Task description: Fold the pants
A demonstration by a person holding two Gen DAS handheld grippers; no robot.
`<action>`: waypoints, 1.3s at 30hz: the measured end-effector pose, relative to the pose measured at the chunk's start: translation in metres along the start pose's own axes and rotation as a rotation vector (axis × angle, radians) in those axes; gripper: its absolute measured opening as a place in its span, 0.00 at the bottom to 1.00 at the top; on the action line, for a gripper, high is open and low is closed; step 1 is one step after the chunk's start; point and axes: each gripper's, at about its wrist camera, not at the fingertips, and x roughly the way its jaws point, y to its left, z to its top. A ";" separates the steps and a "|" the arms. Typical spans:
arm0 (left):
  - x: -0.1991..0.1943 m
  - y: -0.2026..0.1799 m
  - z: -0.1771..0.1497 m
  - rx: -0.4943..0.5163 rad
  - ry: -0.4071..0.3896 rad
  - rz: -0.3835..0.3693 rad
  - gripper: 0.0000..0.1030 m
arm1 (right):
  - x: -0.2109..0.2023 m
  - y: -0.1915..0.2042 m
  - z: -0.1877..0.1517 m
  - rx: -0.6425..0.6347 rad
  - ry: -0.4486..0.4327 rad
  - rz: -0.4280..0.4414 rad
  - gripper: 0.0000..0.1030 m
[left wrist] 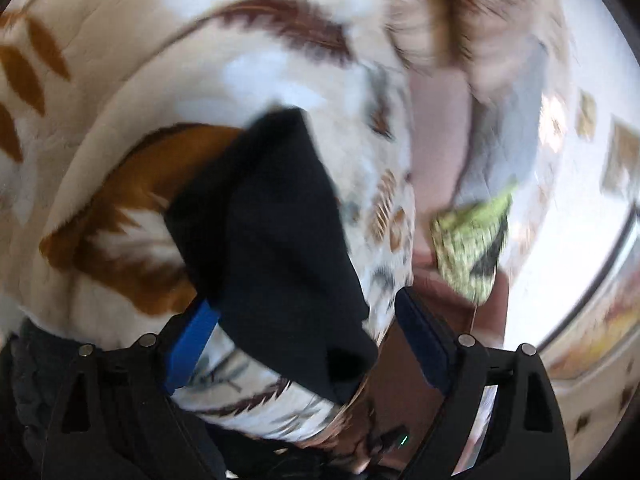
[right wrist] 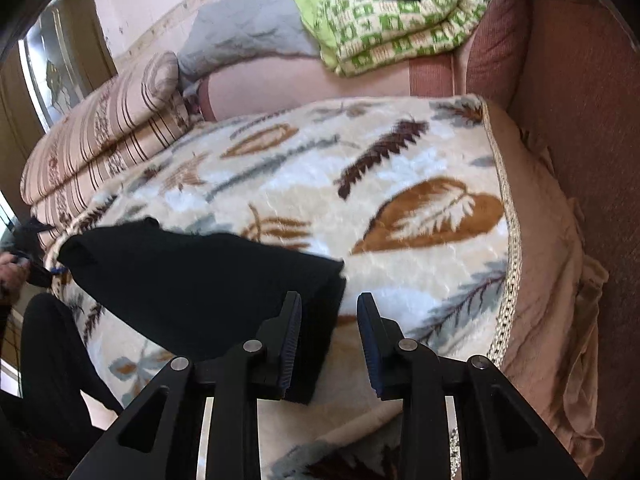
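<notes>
The black pants [right wrist: 200,292] are lying folded on a cream leaf-print blanket [right wrist: 400,200], their end lying just left of the right gripper [right wrist: 329,308], whose fingers are standing apart and holding nothing. The left gripper [left wrist: 308,312] is gaping wide with the pants lying loose between its fingers. Only the right view is showing sharply, beyond the fingers, striped cushions [right wrist: 100,132], a green checked blanket [right wrist: 400,28] and a pink sofa arm [right wrist: 580,100].

Motion blur smears the green patterned cloth [left wrist: 472,248], perhaps a blanket, in the left wrist view.
</notes>
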 end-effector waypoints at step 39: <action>0.006 -0.057 -0.044 0.884 -0.130 0.556 0.03 | 0.054 -0.019 -0.028 0.459 0.282 0.254 0.03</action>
